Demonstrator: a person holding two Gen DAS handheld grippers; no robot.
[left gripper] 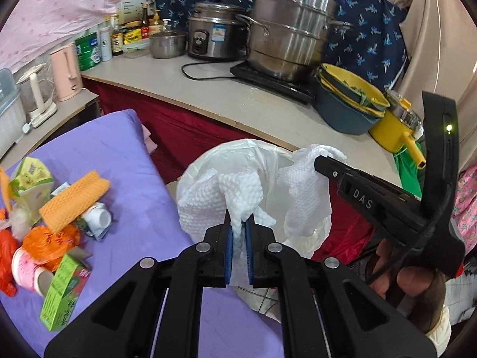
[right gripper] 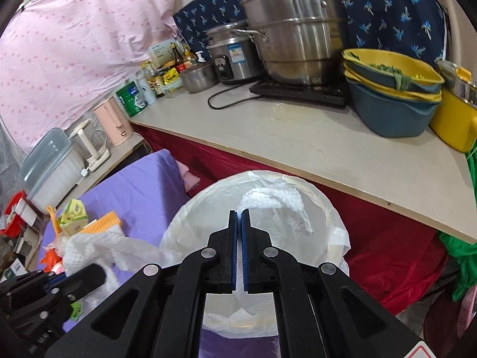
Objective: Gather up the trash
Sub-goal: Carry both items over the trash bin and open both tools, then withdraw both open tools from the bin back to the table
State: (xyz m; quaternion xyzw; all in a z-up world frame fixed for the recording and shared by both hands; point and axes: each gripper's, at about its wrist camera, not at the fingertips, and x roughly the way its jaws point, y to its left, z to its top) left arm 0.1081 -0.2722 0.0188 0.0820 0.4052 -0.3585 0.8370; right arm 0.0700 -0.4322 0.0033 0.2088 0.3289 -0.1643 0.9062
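The left gripper [left gripper: 239, 223] was squeezed tight on a white paper towel [left gripper: 220, 200]. The towel stuck up out of the two blue pads and flopped out to both sides. The right gripper [right gripper: 239, 213] was pinched shut on another white paper towel [right gripper: 277, 205], which poked out past the tips and hung down to the right like a twisted rope. Both towels were over the open mouth of a trash bin lined with a white bag [right gripper: 337, 232]. Left of the bin was a purple table [left gripper: 125, 161] with more trash: a green carton [left gripper: 64, 292], an orange wrapper [left gripper: 74, 200] and a pink cup [left gripper: 26, 271]. Behind the bin ran a counter [right gripper: 298, 140] with big steel pots [right gripper: 295, 32].
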